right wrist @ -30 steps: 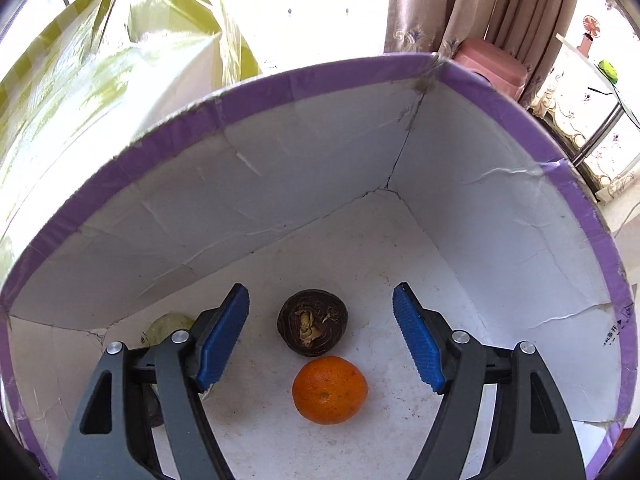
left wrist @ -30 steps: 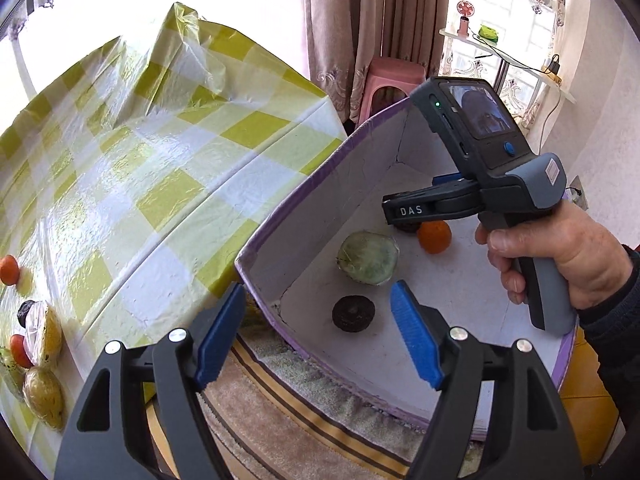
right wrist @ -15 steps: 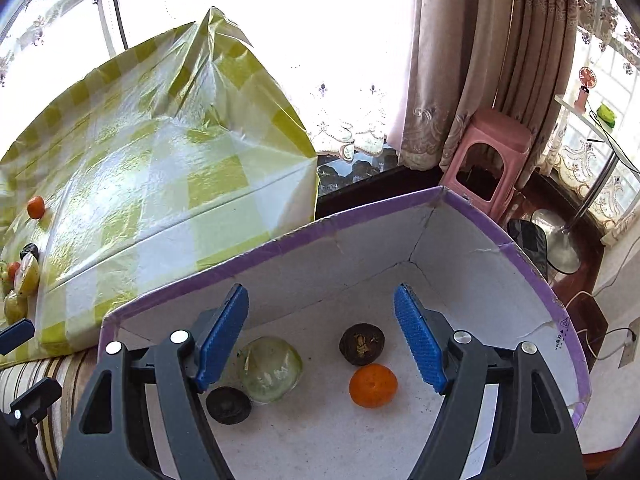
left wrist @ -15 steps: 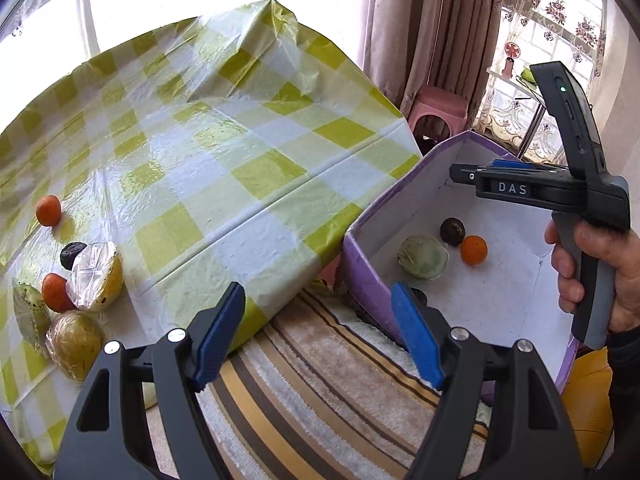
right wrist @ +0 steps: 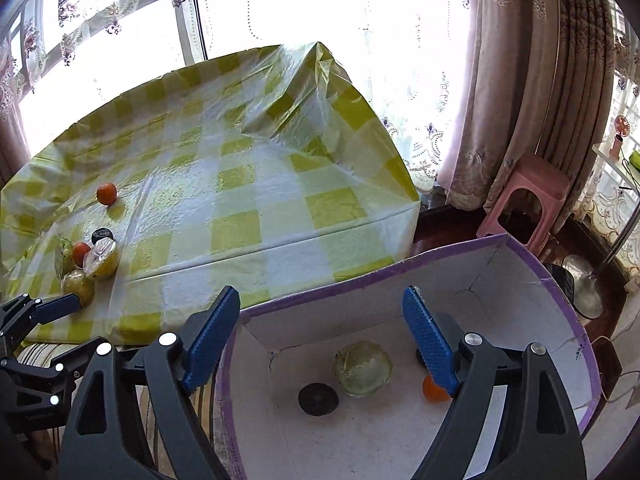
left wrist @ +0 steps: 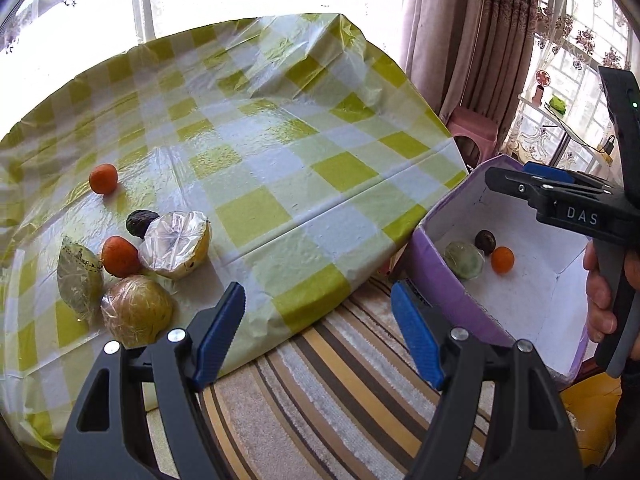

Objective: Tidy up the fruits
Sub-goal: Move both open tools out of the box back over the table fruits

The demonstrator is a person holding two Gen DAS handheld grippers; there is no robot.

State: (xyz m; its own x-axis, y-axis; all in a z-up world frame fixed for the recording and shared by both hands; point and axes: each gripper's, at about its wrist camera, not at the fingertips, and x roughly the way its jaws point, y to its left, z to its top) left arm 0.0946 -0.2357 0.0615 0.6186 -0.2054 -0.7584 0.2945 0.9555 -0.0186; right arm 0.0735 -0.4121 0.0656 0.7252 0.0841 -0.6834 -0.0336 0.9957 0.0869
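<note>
My left gripper (left wrist: 316,300) is open and empty over the striped rug, near the table's front edge. On the checked table (left wrist: 280,200) lie an orange (left wrist: 103,178), a dark fruit (left wrist: 140,222), a wrapped cut fruit (left wrist: 176,244), a red-orange fruit (left wrist: 119,255) and two wrapped fruits (left wrist: 136,310). My right gripper (right wrist: 320,304) hangs above the purple box (right wrist: 360,280). Its jaws are opening with nothing between them. Inside the box lie a wrapped green fruit (right wrist: 363,368), a flat dark fruit (right wrist: 318,399) and an orange (right wrist: 432,390), which a finger partly hides.
The box stands on the floor to the right of the table. A striped rug (left wrist: 340,380) runs under the table's edge. A pink stool (right wrist: 524,204), curtains and a lamp base (right wrist: 584,284) stand behind the box. A hand (left wrist: 600,280) holds the right gripper's handle.
The right gripper has risen out of the box and its jaws have spread wider. The left gripper has swung left from the box toward the table, bringing the fruits there into fuller view.
</note>
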